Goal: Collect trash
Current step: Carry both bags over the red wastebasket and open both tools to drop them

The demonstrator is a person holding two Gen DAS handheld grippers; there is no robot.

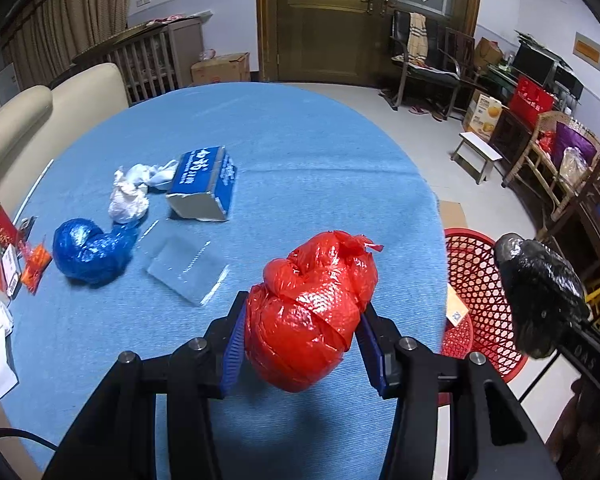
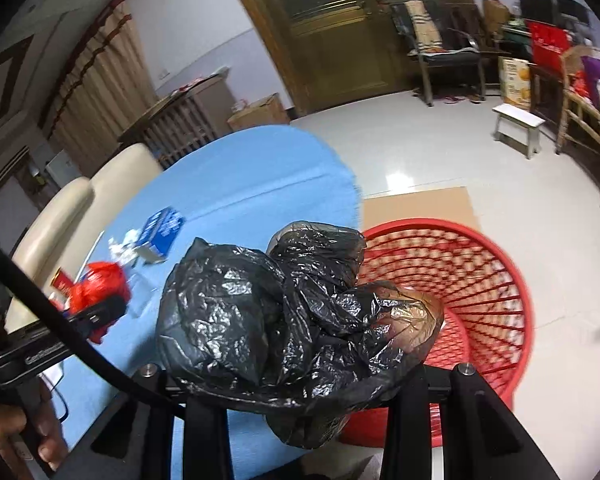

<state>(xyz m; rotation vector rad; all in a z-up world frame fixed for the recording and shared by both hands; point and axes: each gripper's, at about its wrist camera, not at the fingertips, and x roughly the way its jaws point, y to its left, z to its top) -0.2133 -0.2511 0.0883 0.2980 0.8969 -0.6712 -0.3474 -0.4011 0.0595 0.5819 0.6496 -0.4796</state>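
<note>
Left gripper: clamped the red bag bundle.
Right gripper: fingertips hidden beneath the black bag bundle it gripped.
Red basket: contents partly hidden.

Black grippers w/ blue ribbed fingers, silver screws.
</note>
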